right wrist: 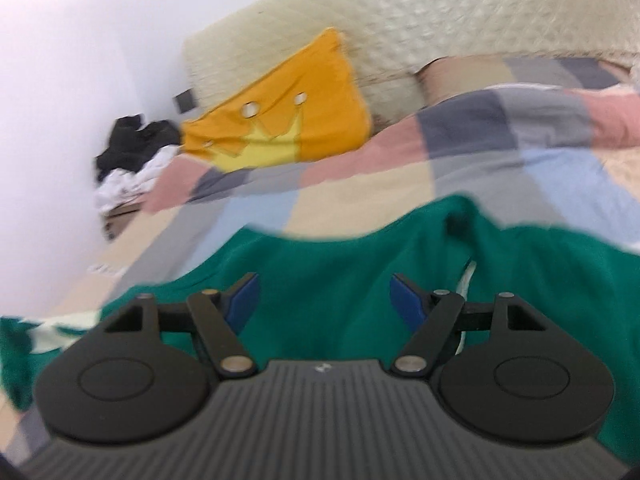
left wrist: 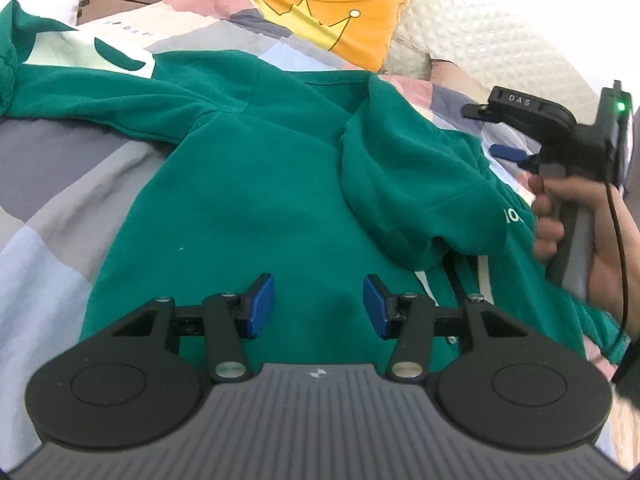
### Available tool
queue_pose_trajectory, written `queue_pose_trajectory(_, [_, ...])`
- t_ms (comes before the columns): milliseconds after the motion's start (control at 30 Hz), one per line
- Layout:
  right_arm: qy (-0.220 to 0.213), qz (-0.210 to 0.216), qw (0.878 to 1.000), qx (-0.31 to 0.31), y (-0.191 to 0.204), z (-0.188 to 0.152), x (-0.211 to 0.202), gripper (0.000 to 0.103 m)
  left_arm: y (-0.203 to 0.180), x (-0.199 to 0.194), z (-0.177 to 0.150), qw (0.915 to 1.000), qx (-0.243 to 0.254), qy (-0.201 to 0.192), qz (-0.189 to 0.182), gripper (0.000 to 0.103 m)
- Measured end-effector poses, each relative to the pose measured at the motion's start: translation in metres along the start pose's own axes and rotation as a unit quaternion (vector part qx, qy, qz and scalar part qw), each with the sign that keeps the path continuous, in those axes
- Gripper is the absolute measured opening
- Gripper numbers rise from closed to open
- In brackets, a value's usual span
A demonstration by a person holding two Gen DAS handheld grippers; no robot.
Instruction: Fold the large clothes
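Observation:
A large green sweatshirt (left wrist: 256,200) lies spread on a patchwork bedspread (left wrist: 48,208). One sleeve (left wrist: 404,184) is folded in over the body on the right. The other sleeve runs to the upper left, by a pale patch (left wrist: 68,54). My left gripper (left wrist: 319,306) hovers over the sweatshirt's lower part, open, with only cloth showing below its blue pads. A hand (left wrist: 560,216) holds my right gripper (left wrist: 492,132) at the garment's right edge. In the blurred right wrist view the right gripper (right wrist: 326,303) stands open above the green cloth (right wrist: 340,276), with nothing between its pads.
An orange cushion with a yellow crown (left wrist: 320,12) leans on a cream quilted headboard (left wrist: 500,40) at the back. A heap of white and dark clothes (right wrist: 128,160) sits beside the bed's far left corner. The checked bedspread (right wrist: 500,160) extends beyond the sweatshirt.

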State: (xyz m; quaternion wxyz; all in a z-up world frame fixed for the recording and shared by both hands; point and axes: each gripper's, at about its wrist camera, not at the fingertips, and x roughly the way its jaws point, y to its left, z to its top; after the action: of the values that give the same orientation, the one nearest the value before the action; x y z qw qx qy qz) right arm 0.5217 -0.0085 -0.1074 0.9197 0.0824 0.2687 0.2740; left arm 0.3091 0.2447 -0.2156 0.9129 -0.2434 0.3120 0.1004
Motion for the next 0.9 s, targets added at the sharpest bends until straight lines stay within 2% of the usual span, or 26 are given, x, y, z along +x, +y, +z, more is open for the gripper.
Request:
queue_pose_trajectory(133, [0.018,0.018,1.0,-0.013,0.026,-0.032,-0.019,0.067,-0.002,-0.008,-0.001,1.0,0.009,-0.001,-0.001,0.055])
queue_pose_trajectory(167, [0.023,0.018,0.999,-0.021,0.032,-0.039,-0.021,0.062,-0.003,-0.009,-0.002,1.0,0.01,-0.001,-0.001,0.055])
queue_pose_trajectory(200, [0.035,0.016,0.999,-0.033,0.036,-0.048,-0.018,0.051,-0.002,-0.01,-0.002,1.0,0.01,0.0,-0.001,0.055])
queue_pose_trajectory(300, [0.067,-0.005,0.996,-0.059,0.043,-0.069,-0.003,0.04,-0.002,-0.011,-0.001,1.0,0.008,-0.001,0.0,0.055])
queue_pose_trajectory(467, [0.074,-0.036,0.993,-0.089,0.045,-0.095,0.018,0.039,0.0,-0.006,0.0,1.0,0.005,0.005,0.001,0.055])
queue_pose_trajectory(567, [0.071,-0.045,0.991,-0.102,0.05,-0.097,0.018,0.039,-0.001,-0.004,-0.001,0.9999,0.011,0.008,0.001,0.055])
queue_pose_trajectory(800, [0.059,-0.017,0.997,-0.049,0.041,-0.089,-0.013,0.042,-0.012,-0.005,-0.005,0.9994,0.033,0.009,-0.001,0.055])
queue_pose_trajectory(900, [0.052,-0.022,0.997,-0.052,0.045,-0.087,-0.039,0.051,-0.022,-0.009,-0.006,0.9986,0.053,0.006,-0.006,0.055])
